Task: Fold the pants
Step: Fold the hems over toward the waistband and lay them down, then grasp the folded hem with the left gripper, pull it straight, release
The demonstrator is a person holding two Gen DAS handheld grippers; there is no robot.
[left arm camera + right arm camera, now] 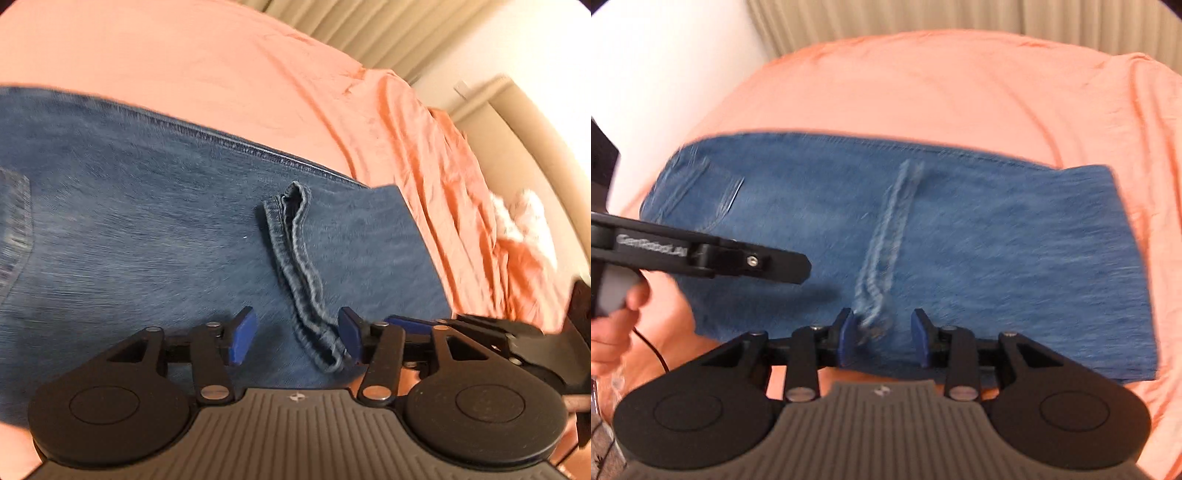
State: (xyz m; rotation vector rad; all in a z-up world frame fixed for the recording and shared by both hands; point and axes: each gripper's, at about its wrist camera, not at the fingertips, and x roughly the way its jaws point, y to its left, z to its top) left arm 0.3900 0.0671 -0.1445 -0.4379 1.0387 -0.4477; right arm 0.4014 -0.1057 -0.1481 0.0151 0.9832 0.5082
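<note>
One pair of blue jeans (960, 236), folded, flat on an orange bedsheet (923, 85), hem (299, 266) lying on top. Left gripper (295, 336): jaws apart astride the hem, gripping nothing. Right gripper (882, 338): jaws part-open, hem end between, unpinched.

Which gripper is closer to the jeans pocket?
Left. The left gripper hangs over the jeans near the pocket; the right gripper sits farther along, by the hems.

Home bedroom: orange bedsheet (923, 85), beige curtains (960, 18).
</note>
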